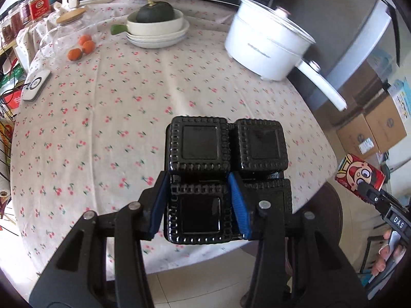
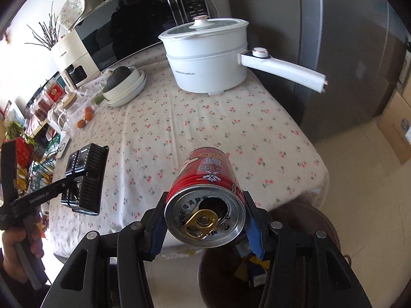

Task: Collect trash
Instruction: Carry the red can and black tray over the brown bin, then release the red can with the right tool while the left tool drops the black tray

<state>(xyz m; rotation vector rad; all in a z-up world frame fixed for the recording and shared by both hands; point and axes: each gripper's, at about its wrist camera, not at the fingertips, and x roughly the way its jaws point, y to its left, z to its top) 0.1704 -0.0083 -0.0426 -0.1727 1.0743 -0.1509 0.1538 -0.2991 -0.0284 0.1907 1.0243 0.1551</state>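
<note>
Your left tool (image 1: pixel 199 200) clamps the black compartment tray (image 1: pixel 226 164) and your right tool (image 2: pixel 205 220) grips the red drink can (image 2: pixel 205 192), both near the table (image 2: pixel 205 118) edge.

A cherry-print cloth covers the worktop (image 1: pixel 108 118), and at its far right stands a white electric pot (image 2: pixel 208 61) with a glass lid and a long handle pointing right. Further left, a dark green squash (image 1: pixel 155 12) sits in a cream bowl on stacked plates (image 1: pixel 164 39), near three small oranges (image 1: pixel 82 47) beside a glass jar with a wooden lid (image 1: pixel 70 16). A microwave (image 2: pixel 133 23) stands behind, and cardboard boxes (image 1: pixel 370 131) rest on the floor to the right.
</note>
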